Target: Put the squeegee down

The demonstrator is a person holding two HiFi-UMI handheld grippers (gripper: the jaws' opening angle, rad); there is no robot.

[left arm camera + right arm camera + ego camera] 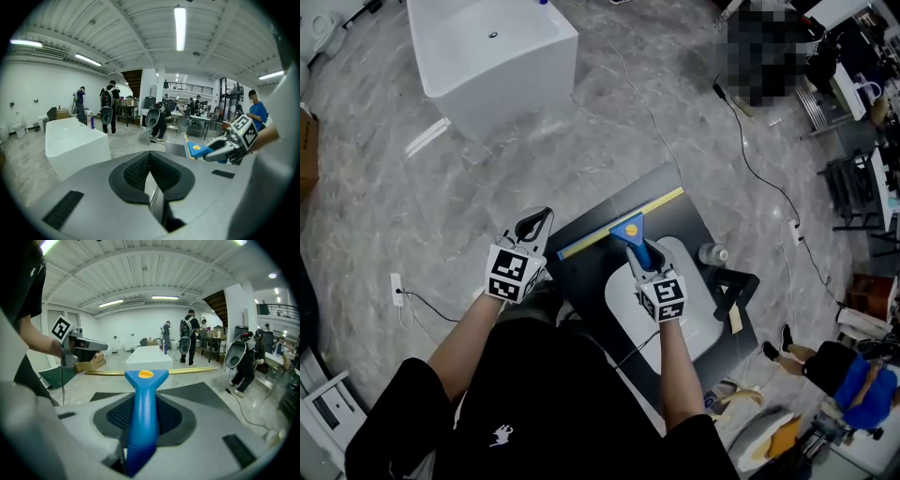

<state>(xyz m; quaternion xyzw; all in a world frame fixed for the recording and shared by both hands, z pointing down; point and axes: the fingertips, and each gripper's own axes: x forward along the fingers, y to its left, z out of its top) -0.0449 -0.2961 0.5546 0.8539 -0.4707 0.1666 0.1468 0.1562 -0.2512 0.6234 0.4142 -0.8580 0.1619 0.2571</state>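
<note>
White tub (492,56): upper left of the head view, well apart from both my hands.
Left gripper (534,228): left of centre, over the grey floor (384,187); its jaws are pressed together with nothing between them.
Squeegee (630,232): centre of the frame, its blue handle in my right gripper. The yellow blade lies slantwise over the mat's upper-left edge; I cannot tell whether it touches.
Right gripper (645,267): just right of centre, jaws clamped on the squeegee's handle, above a white oval slab (694,305).
Black mat (698,220): right of centre, on the floor, under the slab.
</note>
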